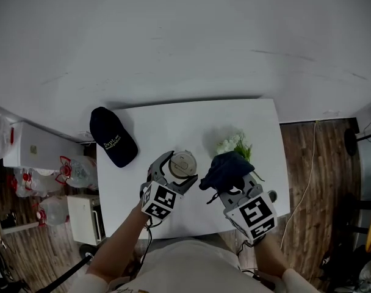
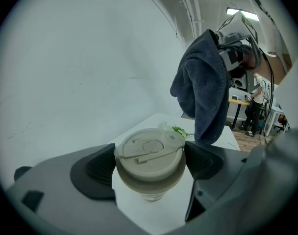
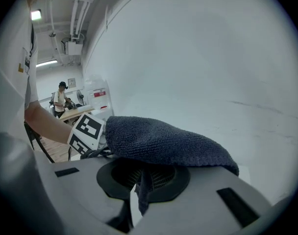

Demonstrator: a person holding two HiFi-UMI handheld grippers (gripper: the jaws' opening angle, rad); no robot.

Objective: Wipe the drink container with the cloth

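Centre of the head view: left gripper (image 1: 177,170) jaws spread wide around the upright lidded cup (image 1: 183,163) on the table (image 1: 173,121). Right gripper (image 1: 229,187) jaws clamp a dark blue cloth (image 1: 225,168) just right of it.

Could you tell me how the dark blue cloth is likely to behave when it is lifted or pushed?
Probably floppy: the cloth drapes over the right gripper and hangs in folds. Likely light, since one pinched fold carries it. Its fuzzy pile should grip rather than slip.
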